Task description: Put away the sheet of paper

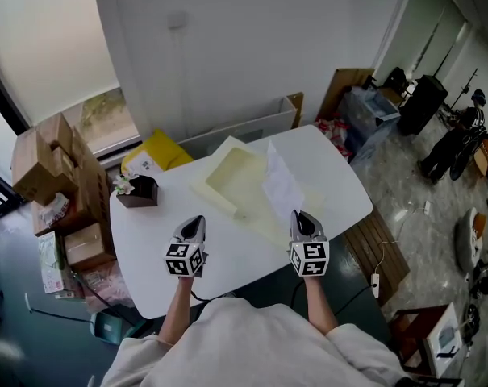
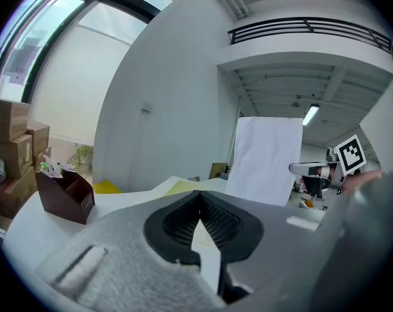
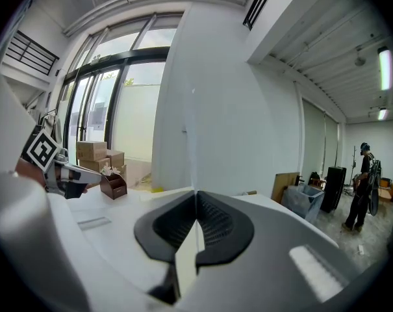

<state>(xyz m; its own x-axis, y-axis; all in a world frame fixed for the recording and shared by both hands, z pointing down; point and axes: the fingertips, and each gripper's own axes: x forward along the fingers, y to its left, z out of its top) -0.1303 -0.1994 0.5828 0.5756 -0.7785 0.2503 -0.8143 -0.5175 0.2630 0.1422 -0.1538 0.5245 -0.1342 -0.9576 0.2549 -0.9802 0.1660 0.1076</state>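
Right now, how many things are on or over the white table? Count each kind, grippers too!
Paper: 1
Folder, pale yellow: 1
Box, brown: 1
Grippers: 2, the left gripper and the right gripper
Total: 5

White walls (image 1: 227, 55) meet a floor (image 1: 417, 204), perhaps marble.
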